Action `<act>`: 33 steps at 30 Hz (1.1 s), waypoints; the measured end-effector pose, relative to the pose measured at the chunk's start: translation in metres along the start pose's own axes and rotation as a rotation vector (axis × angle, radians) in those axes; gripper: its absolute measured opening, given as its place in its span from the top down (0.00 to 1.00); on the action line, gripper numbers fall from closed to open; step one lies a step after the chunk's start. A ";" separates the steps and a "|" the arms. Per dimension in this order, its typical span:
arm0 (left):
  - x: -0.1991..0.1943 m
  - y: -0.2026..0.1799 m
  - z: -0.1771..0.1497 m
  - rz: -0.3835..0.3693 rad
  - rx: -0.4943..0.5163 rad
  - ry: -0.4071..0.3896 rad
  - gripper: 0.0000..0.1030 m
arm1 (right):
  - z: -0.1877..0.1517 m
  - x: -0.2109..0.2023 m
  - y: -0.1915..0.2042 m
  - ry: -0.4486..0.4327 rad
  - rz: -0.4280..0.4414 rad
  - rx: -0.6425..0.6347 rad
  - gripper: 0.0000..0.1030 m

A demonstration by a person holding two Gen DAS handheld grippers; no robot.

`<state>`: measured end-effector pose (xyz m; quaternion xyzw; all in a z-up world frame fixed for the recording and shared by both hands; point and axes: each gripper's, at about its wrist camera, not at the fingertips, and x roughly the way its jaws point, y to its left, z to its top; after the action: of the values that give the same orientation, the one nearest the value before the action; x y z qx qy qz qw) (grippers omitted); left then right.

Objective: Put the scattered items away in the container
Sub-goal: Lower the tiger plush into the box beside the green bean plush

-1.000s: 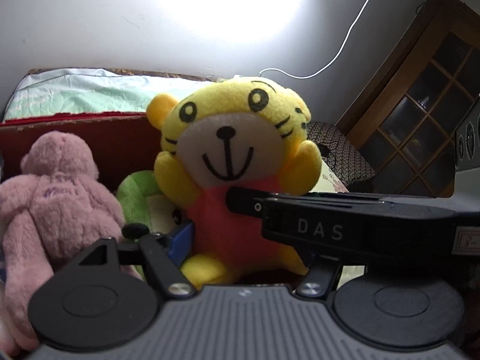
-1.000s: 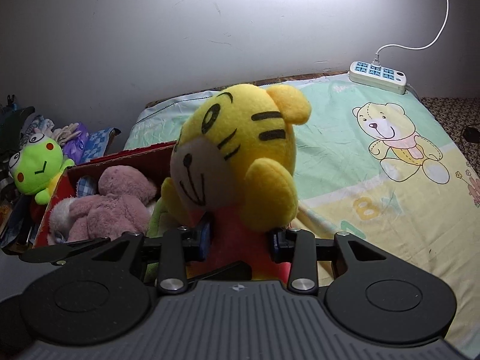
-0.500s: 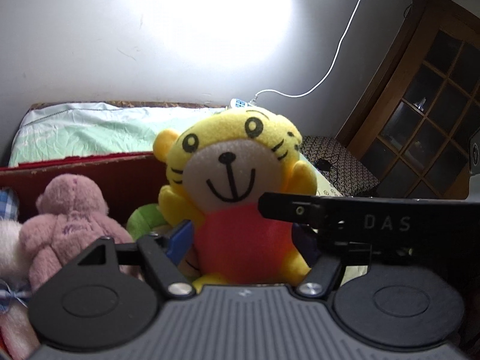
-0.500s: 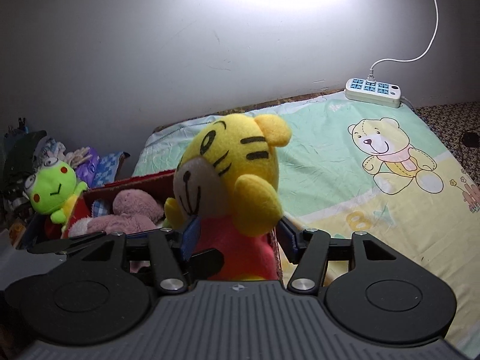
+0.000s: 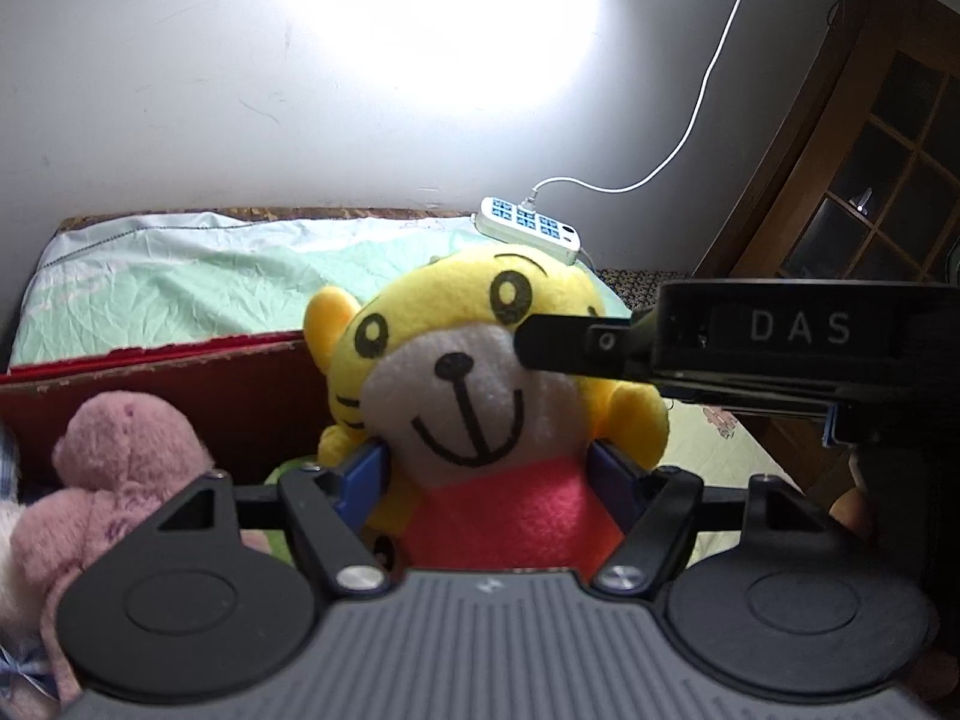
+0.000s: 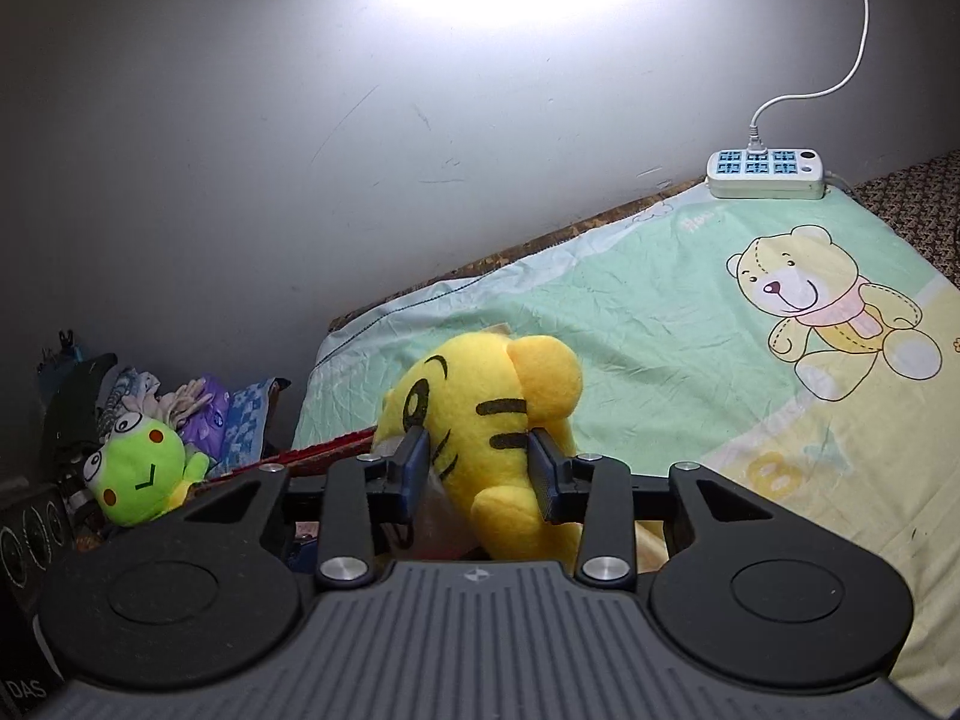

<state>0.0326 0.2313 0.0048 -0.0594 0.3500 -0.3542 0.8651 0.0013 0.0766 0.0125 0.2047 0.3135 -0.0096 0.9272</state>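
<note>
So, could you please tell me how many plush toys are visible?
3: yellow tiger between both grippers, pink plush in the red box, green frog beyond it. Others may be hidden.

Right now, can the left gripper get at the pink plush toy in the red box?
Probably not directly. The left gripper straddles the yellow tiger plush, so the tiger sits between its opening jaws. The pink plush toy lies off to the side in the red box.

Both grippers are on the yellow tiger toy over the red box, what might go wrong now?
1. The right hand-held gripper is closing on the yellow tiger's soft head; the plush may squash and slip.
2. The left hand-held gripper is opening beside its red body, so support may drop.
3. The red box already holds a pink plush; the tiger may perch on top.
</note>
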 end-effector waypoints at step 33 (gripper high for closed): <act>-0.012 -0.039 -0.001 0.196 0.100 0.042 0.07 | -0.007 -0.018 -0.011 0.028 0.004 -0.046 0.51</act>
<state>0.0037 0.2106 0.0243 0.0256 0.3540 -0.2861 0.8900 -0.0190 0.0672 0.0135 0.1843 0.3261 0.0024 0.9272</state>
